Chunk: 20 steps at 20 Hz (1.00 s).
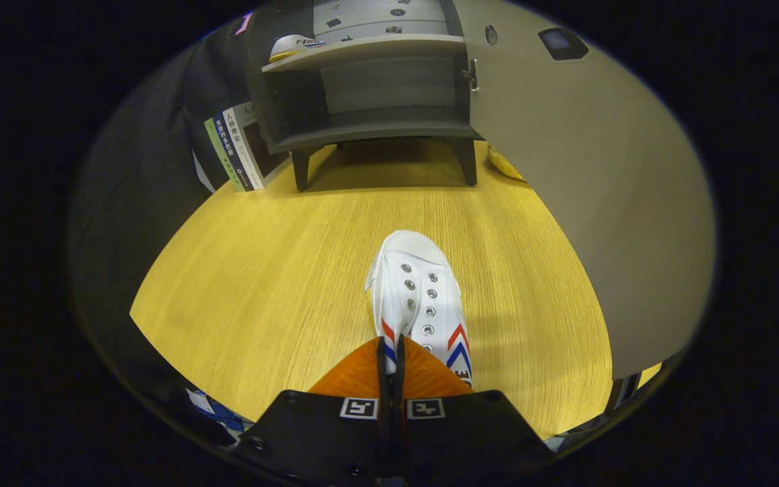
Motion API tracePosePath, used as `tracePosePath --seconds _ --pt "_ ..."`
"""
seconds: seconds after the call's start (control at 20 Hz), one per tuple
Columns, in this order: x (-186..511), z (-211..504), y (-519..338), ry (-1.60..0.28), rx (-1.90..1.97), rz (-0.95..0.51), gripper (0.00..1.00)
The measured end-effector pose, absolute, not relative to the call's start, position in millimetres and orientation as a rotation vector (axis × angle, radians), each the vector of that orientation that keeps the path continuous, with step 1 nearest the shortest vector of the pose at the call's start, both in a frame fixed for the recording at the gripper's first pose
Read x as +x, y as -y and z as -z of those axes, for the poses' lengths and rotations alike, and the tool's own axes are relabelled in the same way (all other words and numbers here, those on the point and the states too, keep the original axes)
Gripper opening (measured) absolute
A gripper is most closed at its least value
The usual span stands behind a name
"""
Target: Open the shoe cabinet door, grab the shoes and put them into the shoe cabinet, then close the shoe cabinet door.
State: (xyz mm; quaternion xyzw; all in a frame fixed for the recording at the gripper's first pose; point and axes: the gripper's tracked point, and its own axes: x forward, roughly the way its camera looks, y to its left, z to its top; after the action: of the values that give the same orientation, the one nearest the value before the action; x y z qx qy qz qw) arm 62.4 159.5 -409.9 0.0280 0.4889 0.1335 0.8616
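White canvas forms the upper of the shoe (418,297), which lies on the wooden tabletop (274,270) with its toe pointing away from the gripper (390,358) toward the shoe cabinet (369,88). Red and blue chevron stripes mark both sides of the shoe near its heel end, and 2 rows of metal eyelets run along the top.

The 2 orange fingers (356,375) are pressed nearly together, with only a thin strip of the shoe's rear collar edge between them. The fingers pinch that edge; the rest of the shoe extends just ahead of them.

The shoe cabinet stands well beyond the fingers at the far side of the tabletop, raised on short legs. Its door (585,176) is swung open to the right, showing a grey interior with 1 shelf. A second shoe (293,46) of the same pattern rests on that upper shelf, at its left end. The lower compartment holds no visible item.

Several books (234,149) stand upright just left of the cabinet, against the dark cloth wall. A small yellow object (504,166) lies on the tabletop near the cabinet's right leg, partly hidden by the door.
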Motion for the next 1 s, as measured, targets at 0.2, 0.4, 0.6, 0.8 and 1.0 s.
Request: tracePosePath --seconds 0.2,0.4,0.6,0.8,1.0 --pt "84 378 -179 -0.972 0.108 -0.317 0.02" --pt "119 338 -189 -0.890 0.135 -0.336 0.01" --pt "151 300 -196 -0.809 0.150 -0.349 0.01" --pt "181 269 -201 -0.745 0.173 -0.357 0.01" --pt "212 239 -208 -0.673 0.166 -0.368 0.01"
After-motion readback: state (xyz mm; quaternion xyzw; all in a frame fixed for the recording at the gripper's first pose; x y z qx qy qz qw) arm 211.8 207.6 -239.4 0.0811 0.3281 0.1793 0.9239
